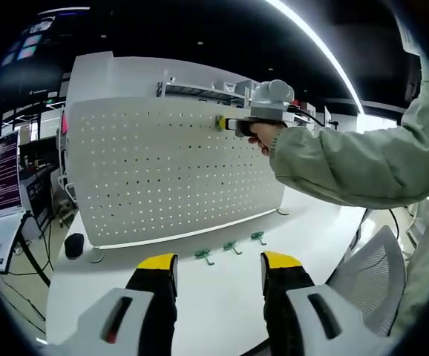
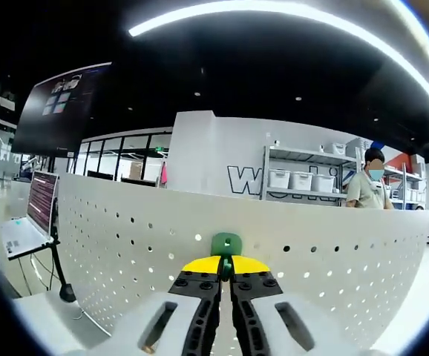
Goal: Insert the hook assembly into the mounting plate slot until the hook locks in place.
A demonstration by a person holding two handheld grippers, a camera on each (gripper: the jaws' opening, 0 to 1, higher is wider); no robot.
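The white pegboard (image 1: 170, 170) stands upright across the centre of the left gripper view, on a white table (image 1: 222, 297). At its upper right edge the right gripper (image 2: 226, 268), jaws pressed together, pinches a green hook (image 2: 226, 243) against the board. The left gripper (image 1: 218, 271) hangs at lower centre, jaws spread. Three green hooks (image 1: 231, 247) lie between it and the board.

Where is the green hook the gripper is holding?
In the right gripper view, the green hook is pinched in the right gripper, pressed against the white pegboard near its top edge.
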